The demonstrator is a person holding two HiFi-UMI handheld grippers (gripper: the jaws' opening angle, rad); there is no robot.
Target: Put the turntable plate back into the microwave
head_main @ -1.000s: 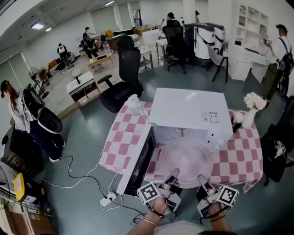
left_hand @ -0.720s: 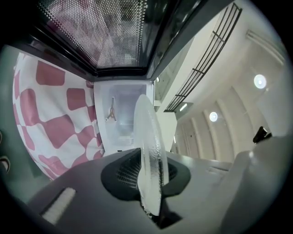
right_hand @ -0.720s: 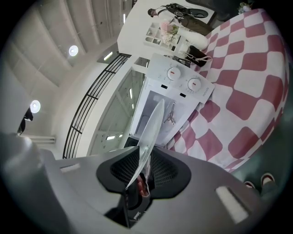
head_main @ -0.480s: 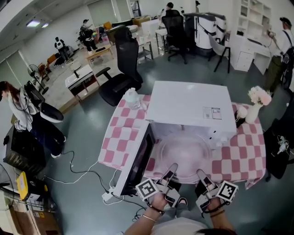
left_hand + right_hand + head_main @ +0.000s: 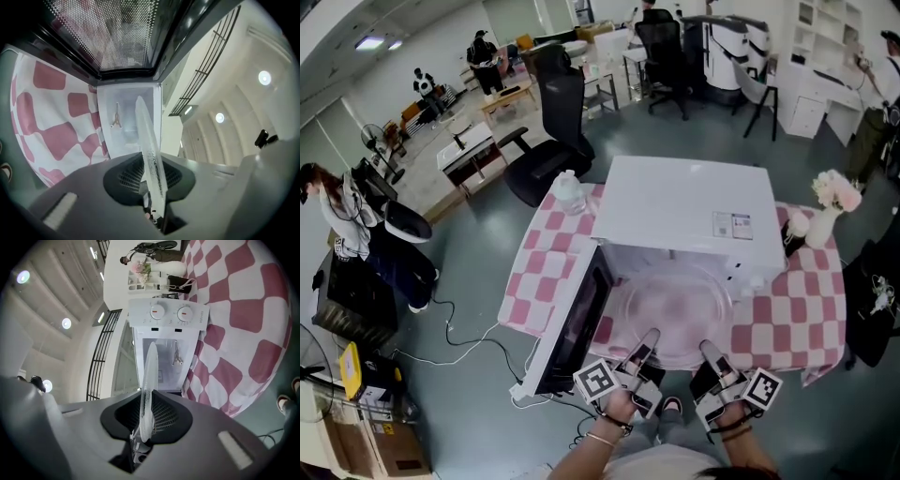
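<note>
Turntable plate [image 5: 675, 305] edged nearer microwave [image 5: 684, 216]; left claw [image 5: 648, 337] pinches its rim, right claw [image 5: 708, 348] closing there.

the head view is evenly bright, lit by ceiling panels [image 5: 370, 43] at upper left; shadows on the grey floor [image 5: 469, 291] are faint and soft. fisheye bending curves the room toward the edges. both gripper views are round with black corners; round ceiling lamps [image 5: 265, 77] glare white there. the glass plate [image 5: 150, 154] close to the lens looks soft, as does the nearest foreground.
</note>
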